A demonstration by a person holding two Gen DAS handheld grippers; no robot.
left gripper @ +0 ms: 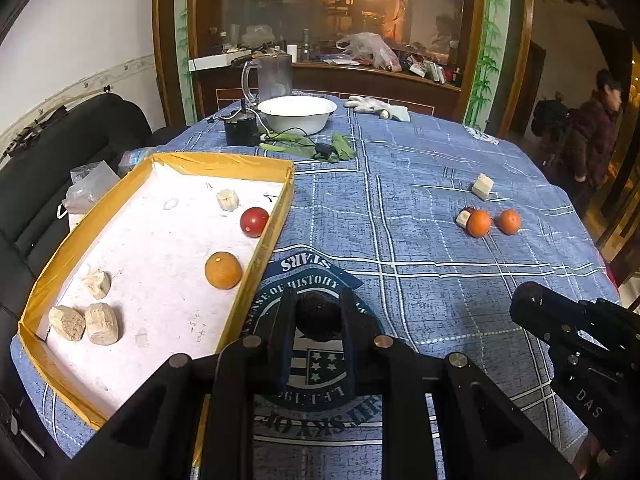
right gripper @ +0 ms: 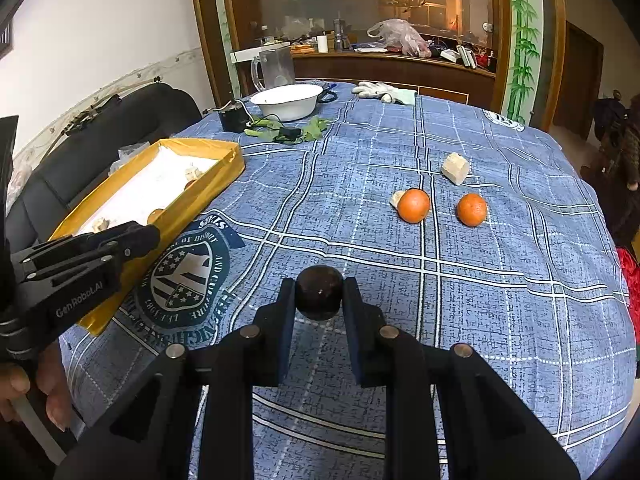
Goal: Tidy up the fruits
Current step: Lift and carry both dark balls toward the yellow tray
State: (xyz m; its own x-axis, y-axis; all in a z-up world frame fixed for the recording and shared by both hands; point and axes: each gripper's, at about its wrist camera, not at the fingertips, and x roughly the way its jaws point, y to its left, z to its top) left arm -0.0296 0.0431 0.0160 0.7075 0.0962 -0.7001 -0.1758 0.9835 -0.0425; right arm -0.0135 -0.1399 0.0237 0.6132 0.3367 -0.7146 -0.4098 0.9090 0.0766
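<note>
Left claw (left gripper: 318,320): matte black, two flat fingers (left gripper: 282,340) with dark blue pads.
Right claw (right gripper: 319,300): same black build.
Screws: round silver heads behind each finger.
Markings: white "GenRobot.AI" on left claw's side, "DAS" on right claw's side.

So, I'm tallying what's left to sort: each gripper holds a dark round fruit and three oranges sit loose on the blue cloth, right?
Only two oranges sit loose on the blue cloth, as the right wrist view shows. The left gripper and right gripper do each hold a dark round fruit.
</note>
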